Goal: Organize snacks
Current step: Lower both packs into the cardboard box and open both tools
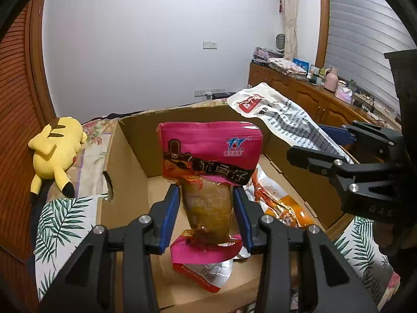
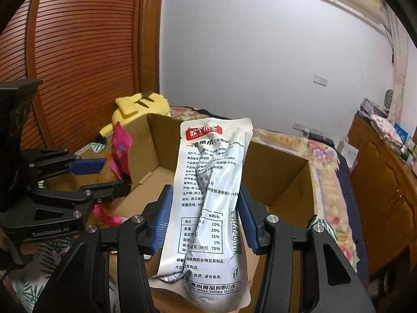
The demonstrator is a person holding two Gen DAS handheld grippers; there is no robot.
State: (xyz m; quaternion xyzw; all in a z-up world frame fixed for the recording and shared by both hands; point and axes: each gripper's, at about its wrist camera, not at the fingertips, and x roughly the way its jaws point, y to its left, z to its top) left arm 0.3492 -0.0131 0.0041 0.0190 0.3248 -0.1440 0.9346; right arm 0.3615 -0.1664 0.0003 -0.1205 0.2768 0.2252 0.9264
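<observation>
While two hand-held grippers (image 1: 206,203) (image 2: 204,211) each clamp one packet (image 1: 211,156) (image 2: 211,195), a third (image 1: 281,206) lies boxed.

The pink-topped glossy plastic snack pouch (image 1: 208,161) shines, its lower half clear film. The white printed foil-like snack bag (image 2: 208,208) looks smooth and creased. The open brown cardboard box (image 1: 130,167) is matt and raw-edged. The yellow plush toy (image 1: 56,151) looks soft and fuzzy.
</observation>
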